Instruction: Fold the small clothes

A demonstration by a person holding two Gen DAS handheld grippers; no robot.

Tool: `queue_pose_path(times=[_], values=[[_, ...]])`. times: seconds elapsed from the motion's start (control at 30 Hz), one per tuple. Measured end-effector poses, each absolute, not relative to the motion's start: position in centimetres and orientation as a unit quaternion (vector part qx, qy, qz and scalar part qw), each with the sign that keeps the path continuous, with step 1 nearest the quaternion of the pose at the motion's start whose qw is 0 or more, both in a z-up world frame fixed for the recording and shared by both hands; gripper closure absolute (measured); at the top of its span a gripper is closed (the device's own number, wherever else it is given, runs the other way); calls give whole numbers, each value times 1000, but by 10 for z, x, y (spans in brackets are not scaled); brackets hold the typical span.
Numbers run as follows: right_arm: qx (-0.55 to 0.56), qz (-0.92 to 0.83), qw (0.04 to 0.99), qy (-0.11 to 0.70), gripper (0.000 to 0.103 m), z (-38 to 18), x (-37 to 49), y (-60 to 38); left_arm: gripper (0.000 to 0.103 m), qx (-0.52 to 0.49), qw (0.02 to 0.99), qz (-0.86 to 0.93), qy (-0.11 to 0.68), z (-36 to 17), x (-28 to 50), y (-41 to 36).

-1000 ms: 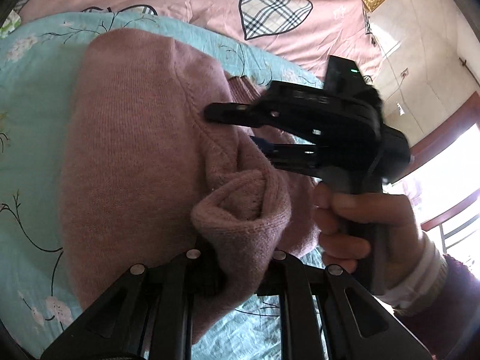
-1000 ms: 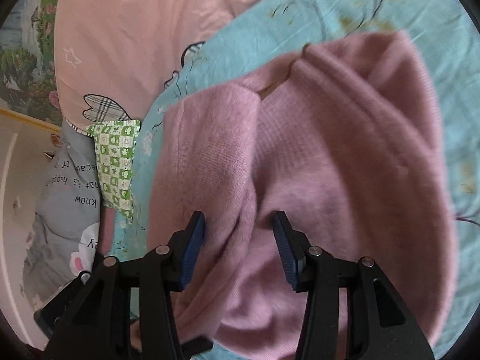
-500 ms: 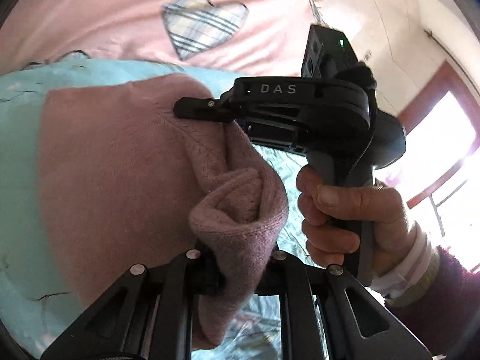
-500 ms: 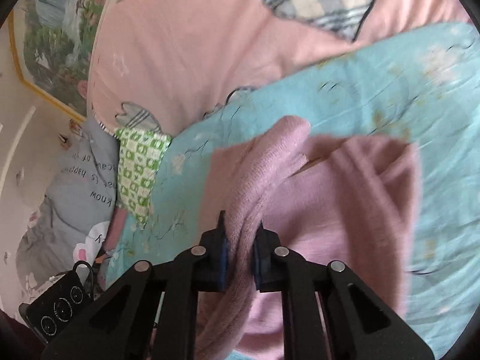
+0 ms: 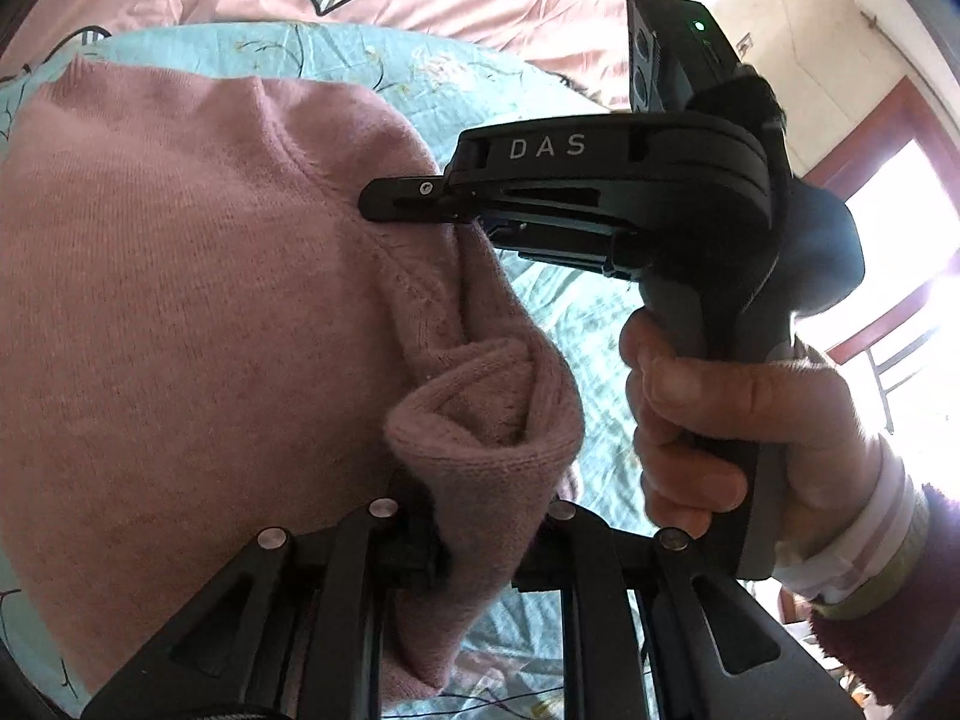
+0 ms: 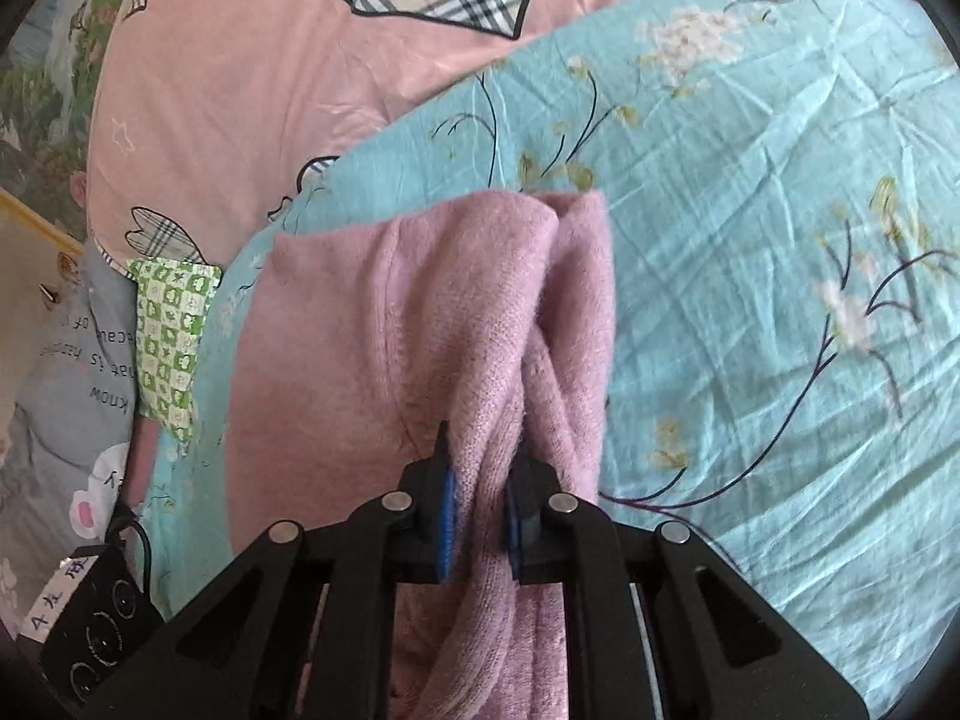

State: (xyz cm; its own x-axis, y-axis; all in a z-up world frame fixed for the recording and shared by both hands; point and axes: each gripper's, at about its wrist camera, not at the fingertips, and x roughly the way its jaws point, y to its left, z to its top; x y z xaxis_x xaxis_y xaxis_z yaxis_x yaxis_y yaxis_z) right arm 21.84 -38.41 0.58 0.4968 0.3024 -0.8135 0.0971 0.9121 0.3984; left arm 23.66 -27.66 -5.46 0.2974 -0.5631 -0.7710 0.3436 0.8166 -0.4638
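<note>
Both hand-held grippers clamp pink sweater [image 6: 372, 324] | left [image 5: 480, 546] | right [image 6: 480, 516] | over teal sheet [image 6: 750, 240]

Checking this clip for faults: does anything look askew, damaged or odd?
Nothing damaged. The sweater is bunched where the left gripper and right gripper pinch it, as expected mid-fold on the sheet.

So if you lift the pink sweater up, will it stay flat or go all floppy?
Probably floppy: the pink sweater already bunches into soft folds where the right gripper pinches it, and its cuff droops over the left gripper. The fuzzy knit likely grips the pads, so it shouldn't slip easily.
</note>
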Motion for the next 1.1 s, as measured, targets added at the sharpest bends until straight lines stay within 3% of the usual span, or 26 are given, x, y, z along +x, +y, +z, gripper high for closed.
queue_pose_path(times=[0.13, 0.23, 0.4, 0.8, 0.93, 0.97, 1.1], values=[[180, 56, 847, 497, 89, 10, 216, -392, 86, -101, 792, -287, 528, -60, 234, -280], [168, 50, 842, 510, 89, -1, 220, -392, 77, -107, 782, -279, 547, -69, 239, -280], [178, 47, 841, 509, 83, -1, 220, -393, 49, -117, 771, -295, 552, -62, 228, -268], [203, -13, 845, 495, 71, 27, 178, -411, 39, -164, 775, -255, 554, -39, 175, -164], [215, -14, 846, 488, 64, 36, 166, -409, 38, -185, 786, -221, 547, -31, 189, -125], [215, -11, 847, 487, 63, 38, 166, -407, 34, -188, 790, -206, 545, -30, 193, -114], [219, 10, 846, 486, 62, 42, 167, -394, 31, -203, 799, -166, 540, -37, 225, -85]])
